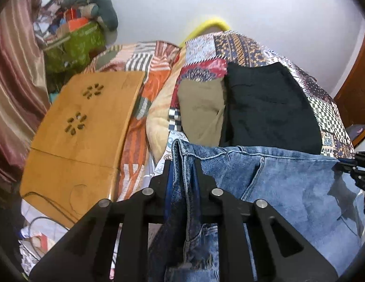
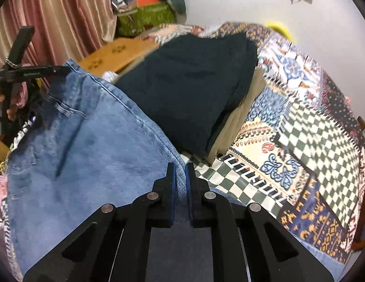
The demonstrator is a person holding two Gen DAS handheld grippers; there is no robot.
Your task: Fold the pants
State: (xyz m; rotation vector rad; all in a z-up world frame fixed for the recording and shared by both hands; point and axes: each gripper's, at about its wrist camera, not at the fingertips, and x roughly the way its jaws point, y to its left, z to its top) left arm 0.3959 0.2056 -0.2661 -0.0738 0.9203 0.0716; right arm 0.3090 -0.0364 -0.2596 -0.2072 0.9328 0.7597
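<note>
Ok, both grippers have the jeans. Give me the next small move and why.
Probably lift and pull the jeans taut, then lay them flat on the quilt. The left gripper and right gripper each pinch an edge, and the denim between them is creased.

A bed covered by a patchwork quilt (image 2: pixel 297 127) in checks, florals and paisley. On the quilt lies a folded dark navy garment (image 2: pixel 192 89), stacked over a folded khaki one (image 1: pixel 201 108). Beside them on the bed sits a wooden lap tray (image 1: pixel 81 127) with flower-shaped cutouts.
</note>
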